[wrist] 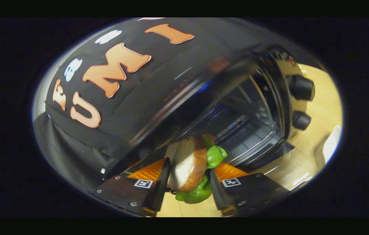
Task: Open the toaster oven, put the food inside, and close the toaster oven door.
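Tool (pixel 189 182) clamped on the sandwich (pixel 189 164) — both fingers (pixel 158 186) press its sides, bun on the left face, green lettuce spilling out right and below. Sandwich sits between the fingers, tilted on edge, held above the wooden table (pixel 321 107). Just beyond it, the oven (pixel 269 98) stands with its door down and cavity open; wire rack (pixel 236 125) visible inside. Sandwich is at the near edge of the opening, not yet on the rack. Two dark knobs (pixel 300 87) on the oven's right panel. White object (pixel 332 143) far right on the table — blurred, cannot identify.
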{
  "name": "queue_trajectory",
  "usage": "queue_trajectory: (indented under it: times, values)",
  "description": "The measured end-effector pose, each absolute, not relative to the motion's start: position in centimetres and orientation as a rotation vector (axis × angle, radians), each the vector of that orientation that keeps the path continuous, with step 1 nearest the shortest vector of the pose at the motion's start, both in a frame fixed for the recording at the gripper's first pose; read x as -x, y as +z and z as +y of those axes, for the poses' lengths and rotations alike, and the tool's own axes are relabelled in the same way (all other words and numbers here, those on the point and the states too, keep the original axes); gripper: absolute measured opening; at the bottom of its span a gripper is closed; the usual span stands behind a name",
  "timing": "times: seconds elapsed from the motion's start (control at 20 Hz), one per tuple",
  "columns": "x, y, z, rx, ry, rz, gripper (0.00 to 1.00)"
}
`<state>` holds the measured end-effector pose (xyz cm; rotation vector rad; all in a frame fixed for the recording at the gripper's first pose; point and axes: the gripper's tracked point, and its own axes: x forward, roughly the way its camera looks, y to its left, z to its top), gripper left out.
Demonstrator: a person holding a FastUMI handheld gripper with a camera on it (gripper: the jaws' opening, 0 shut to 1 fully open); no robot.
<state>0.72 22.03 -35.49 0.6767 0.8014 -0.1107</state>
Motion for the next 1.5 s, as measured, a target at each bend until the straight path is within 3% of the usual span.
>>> queue_trajectory:
  times: [0.3,0.4,1.0,1.5]
  values:
    - [2.2,-36.1,19.4,-0.506,-0.187,0.977,0.93]
    - [2.4,-36.1,18.7,-0.515,-0.205,1.007,0.98]
    - [4.7,-31.9,17.7,-0.585,-0.025,1.035,0.97]
    - [16.0,-31.7,18.3,-0.269,0.245,1.169,0.97]
